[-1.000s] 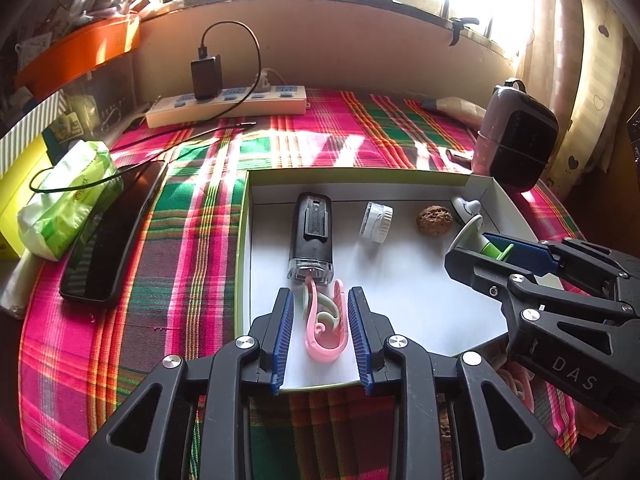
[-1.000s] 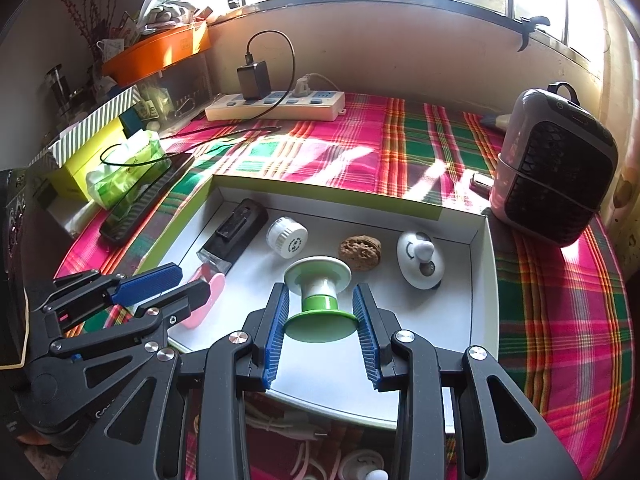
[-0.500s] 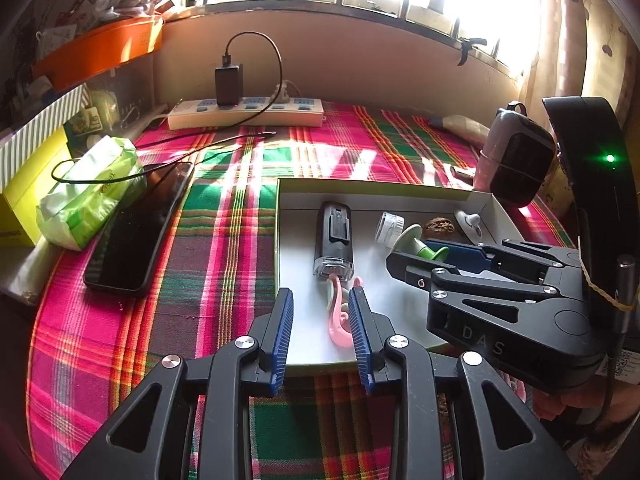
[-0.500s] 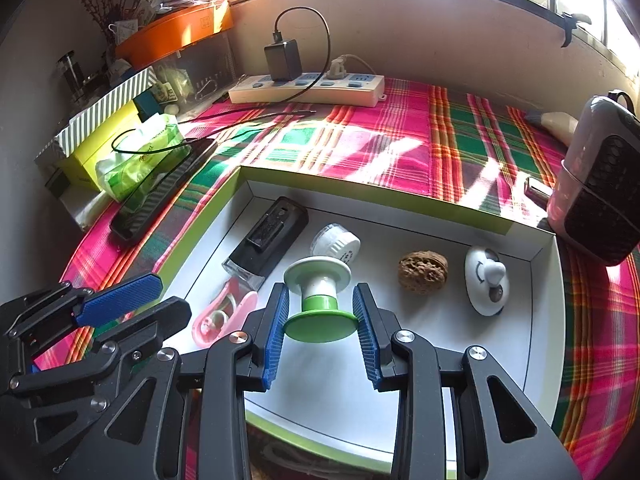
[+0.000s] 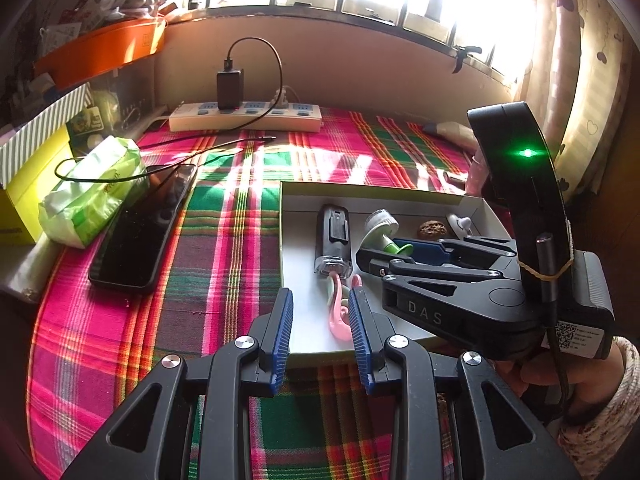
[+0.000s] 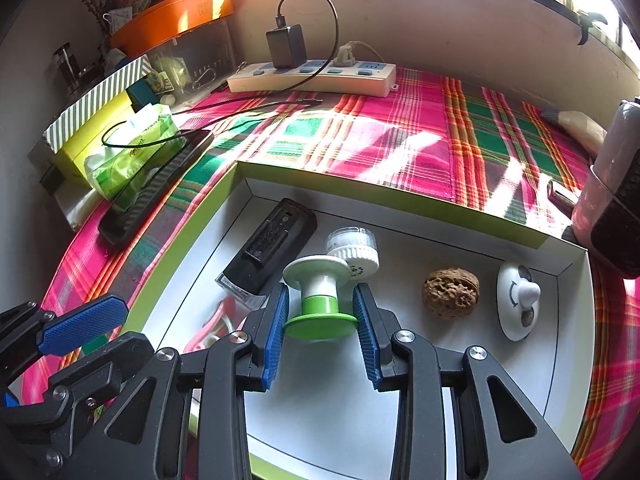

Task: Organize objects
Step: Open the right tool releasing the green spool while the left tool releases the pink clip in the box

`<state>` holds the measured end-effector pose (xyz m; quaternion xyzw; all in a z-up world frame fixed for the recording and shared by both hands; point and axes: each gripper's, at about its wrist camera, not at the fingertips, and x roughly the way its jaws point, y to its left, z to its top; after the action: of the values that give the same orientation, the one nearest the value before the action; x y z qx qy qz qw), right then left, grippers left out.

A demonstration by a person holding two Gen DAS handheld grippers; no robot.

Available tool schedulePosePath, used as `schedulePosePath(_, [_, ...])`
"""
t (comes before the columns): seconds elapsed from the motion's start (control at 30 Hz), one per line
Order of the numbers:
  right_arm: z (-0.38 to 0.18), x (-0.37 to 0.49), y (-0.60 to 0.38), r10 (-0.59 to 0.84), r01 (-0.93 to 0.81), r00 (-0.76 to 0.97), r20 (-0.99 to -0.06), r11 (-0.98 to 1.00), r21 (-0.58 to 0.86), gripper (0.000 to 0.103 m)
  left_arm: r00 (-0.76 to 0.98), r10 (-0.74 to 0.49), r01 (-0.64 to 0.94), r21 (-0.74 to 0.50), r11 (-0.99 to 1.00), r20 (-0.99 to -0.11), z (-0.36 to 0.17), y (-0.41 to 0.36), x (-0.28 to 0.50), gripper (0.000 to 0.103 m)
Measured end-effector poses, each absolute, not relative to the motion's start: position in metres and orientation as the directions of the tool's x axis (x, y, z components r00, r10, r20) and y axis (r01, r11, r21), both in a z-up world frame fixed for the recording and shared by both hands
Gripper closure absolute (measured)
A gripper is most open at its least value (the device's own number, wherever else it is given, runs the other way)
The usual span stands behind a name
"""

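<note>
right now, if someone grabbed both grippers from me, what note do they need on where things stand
Right gripper: shut on the green and white spool, held above the white tray, not set down.
Left gripper: open, holding nothing, at the tray's near edge, with the pink clip lying in the tray beyond its fingers.
Already in the tray: black device, white round cap, walnut, white knob piece, and the pink clip.
Left to do: place the spool on a bare patch of tray floor and release. The phone and tissue pack sit outside the tray; whether they belong in it is unclear.
</note>
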<state>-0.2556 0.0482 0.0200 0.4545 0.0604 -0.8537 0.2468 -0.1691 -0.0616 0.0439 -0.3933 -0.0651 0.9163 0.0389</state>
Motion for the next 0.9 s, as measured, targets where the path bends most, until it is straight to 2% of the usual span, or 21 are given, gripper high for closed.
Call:
schedulePosePath(0.77, [0.0193, -0.2583, 0.0422, -0.368, 0.481, -0.466, -0.805, -0.868, 0.119, 0.068, -0.682, 0.119, -0.007, -0.156, -0.988, -0.722, 0.0409, -0.0652, -0.1607, 0.076])
schedulePosePath(0.9, [0.0195, -0.2565, 0.0428, -0.366, 0.477, -0.463, -0.807, -0.87, 0.121, 0.059, -0.68, 0.116, -0.004, -0.155, -0.988, -0.724, 0.0414, -0.0652, -0.1594, 0.076])
